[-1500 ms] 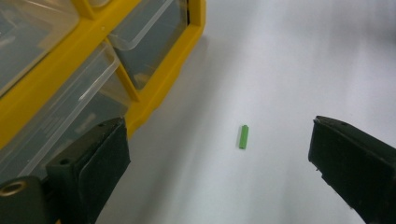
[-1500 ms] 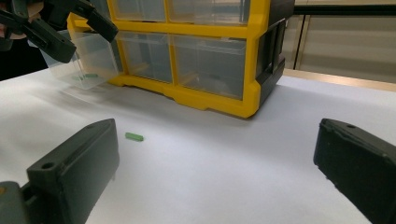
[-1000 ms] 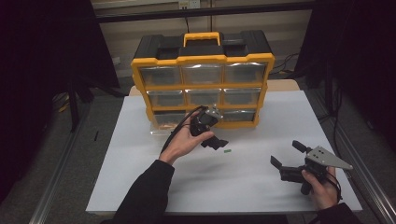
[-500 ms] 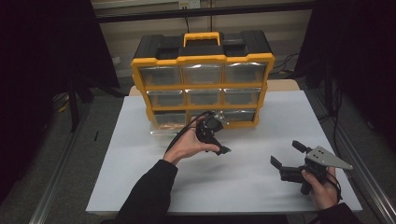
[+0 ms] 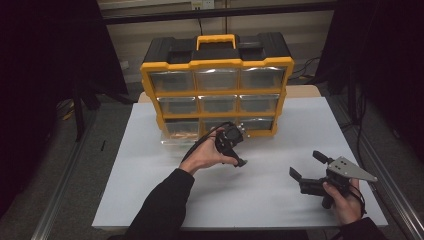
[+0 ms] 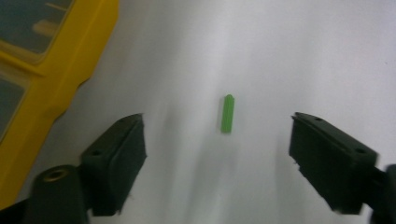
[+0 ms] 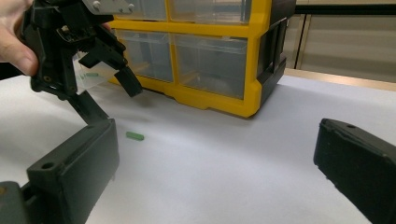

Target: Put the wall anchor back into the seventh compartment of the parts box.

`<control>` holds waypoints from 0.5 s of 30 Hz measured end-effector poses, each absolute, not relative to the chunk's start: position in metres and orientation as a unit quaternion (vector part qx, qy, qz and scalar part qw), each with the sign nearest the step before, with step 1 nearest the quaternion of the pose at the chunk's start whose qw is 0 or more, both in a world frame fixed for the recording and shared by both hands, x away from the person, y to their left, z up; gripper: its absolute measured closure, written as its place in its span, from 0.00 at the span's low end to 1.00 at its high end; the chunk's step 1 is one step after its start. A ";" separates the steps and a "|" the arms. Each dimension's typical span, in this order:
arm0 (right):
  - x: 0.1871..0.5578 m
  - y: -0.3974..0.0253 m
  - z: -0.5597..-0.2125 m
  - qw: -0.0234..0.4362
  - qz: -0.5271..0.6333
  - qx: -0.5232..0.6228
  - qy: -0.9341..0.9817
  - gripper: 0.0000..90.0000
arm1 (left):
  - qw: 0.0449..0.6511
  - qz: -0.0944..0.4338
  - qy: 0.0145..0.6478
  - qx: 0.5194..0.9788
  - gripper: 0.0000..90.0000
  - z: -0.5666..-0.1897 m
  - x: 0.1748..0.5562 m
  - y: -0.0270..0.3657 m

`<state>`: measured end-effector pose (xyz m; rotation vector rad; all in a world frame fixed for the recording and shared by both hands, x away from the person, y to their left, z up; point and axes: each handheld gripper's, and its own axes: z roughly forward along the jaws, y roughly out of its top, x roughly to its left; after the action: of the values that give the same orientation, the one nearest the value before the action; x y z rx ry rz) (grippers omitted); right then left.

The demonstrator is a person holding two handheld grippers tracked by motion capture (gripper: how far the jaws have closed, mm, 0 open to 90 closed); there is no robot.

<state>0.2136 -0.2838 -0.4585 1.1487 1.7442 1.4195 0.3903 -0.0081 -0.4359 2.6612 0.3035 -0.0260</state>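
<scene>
A small green peg (image 6: 227, 113) lies on the white table; it is also in the right gripper view (image 7: 135, 136). My left gripper (image 6: 217, 135) hangs just above the peg, open, with one jaw on each side and no contact. From above, that gripper (image 5: 240, 150) points down at the table in front of the organizer's bottom row. My right gripper (image 5: 307, 166) rests low at the table's right front, open with nothing in it (image 7: 217, 140). It faces the left gripper (image 7: 109, 95).
A yellow and black drawer organizer (image 5: 217, 92) with clear drawers stands at the back of the white table (image 5: 150, 200). Its bottom left drawer (image 5: 175, 136) is pulled out and holds green pieces. The table's front edge is close to both forearms.
My left gripper has moved a little right and tipped down over the green peg, which lay in the open to its right a second ago. The right gripper has not moved.
</scene>
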 end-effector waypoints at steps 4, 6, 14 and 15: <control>0.213 -0.284 -0.458 0.303 0.537 0.434 0.657 0.00 | 0.225 -0.018 0.114 0.967 0.32 -0.442 0.392 -0.014; 0.213 -0.283 -0.458 0.302 0.538 0.432 0.658 0.00 | 0.221 -0.024 0.110 0.969 0.35 -0.444 0.394 -0.016; 0.213 -0.283 -0.458 0.301 0.538 0.432 0.659 0.00 | 0.197 -0.036 0.108 0.974 0.51 -0.449 0.399 -0.021; 0.213 -0.283 -0.458 0.300 0.538 0.432 0.659 0.00 | 0.199 -0.040 0.109 0.973 0.53 -0.450 0.399 -0.022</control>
<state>0.2132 -0.2832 -0.4584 1.1469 1.7479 1.4275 0.3993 -0.0217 -0.4498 2.7214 0.3041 -0.1120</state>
